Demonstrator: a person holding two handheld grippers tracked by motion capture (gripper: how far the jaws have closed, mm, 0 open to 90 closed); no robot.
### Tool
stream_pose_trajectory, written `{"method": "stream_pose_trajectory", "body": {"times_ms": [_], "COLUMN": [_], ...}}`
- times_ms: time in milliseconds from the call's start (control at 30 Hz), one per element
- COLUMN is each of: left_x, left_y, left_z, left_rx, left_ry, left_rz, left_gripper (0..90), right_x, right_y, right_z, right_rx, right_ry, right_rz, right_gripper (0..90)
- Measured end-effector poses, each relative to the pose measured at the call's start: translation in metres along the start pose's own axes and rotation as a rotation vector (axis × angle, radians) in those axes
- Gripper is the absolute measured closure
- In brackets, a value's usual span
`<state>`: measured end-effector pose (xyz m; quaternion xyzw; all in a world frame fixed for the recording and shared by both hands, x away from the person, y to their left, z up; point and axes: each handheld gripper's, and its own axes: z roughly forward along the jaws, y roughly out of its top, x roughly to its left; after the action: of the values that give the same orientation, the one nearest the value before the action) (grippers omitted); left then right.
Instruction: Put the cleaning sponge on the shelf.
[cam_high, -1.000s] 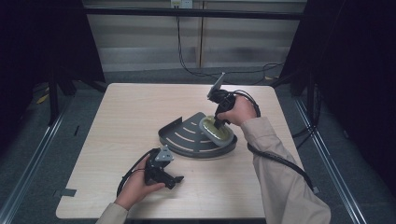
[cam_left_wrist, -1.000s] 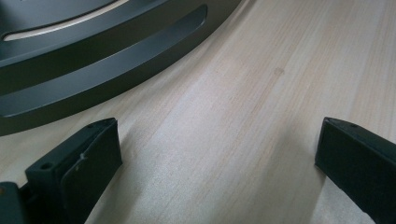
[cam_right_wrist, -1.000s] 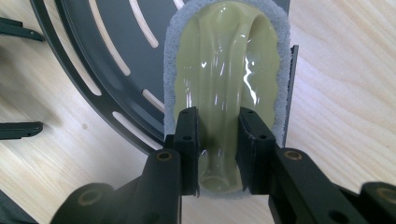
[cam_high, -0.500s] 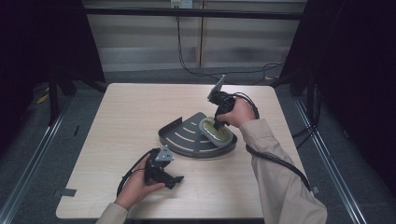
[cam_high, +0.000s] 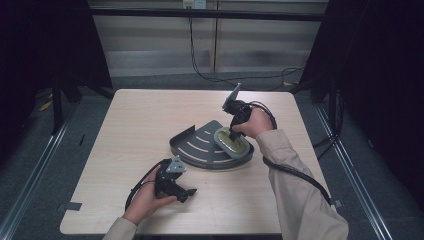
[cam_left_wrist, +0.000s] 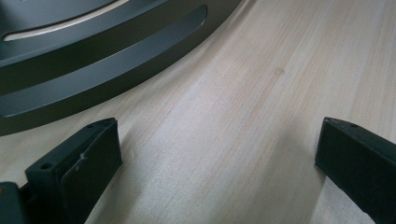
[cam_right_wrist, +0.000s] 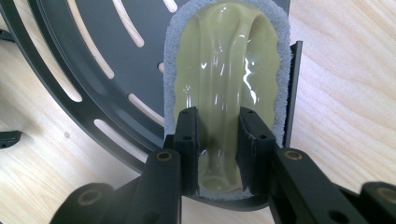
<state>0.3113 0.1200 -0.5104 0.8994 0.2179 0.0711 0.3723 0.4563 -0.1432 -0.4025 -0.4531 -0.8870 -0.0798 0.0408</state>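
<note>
On the pale wooden table (cam_high: 125, 130) lies a dark, fan-shaped slotted tray (cam_high: 200, 145), a little to the three o'clock side of the table's middle; on the tray's three o'clock end sits an oval scrubber (cam_high: 235, 142), yellow-green and glossy on top with a grey fuzzy pad beneath. The right gripper (cam_right_wrist: 217, 140) comes down on it from above; its two black jaws are closed on the raised ridge along the scrubber's top, pads pressing either side, while the scrubber rests flat on the tray beside the low upright wall. The left gripper (cam_high: 172, 182) lies on the table toward seven o'clock of the tray, close to its curved rim but apart; its jaws stand wide with nothing but bare wood between them.
</note>
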Motion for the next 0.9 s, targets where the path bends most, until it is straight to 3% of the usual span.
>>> {"method": "stream_pose_trajectory", "body": {"times_ms": [900], "left_x": [0.0], "left_y": [0.0], "left_z": [0.0], "left_rx": [0.0], "left_ry": [0.001], "left_rz": [0.0], "left_gripper": [0.0], "right_x": [-0.007], "right_y": [-0.004], "right_z": [0.013], "right_rx": [0.017], "right_ry": [0.0], "right_rz": [-0.011], "right_gripper": [71.1]}}
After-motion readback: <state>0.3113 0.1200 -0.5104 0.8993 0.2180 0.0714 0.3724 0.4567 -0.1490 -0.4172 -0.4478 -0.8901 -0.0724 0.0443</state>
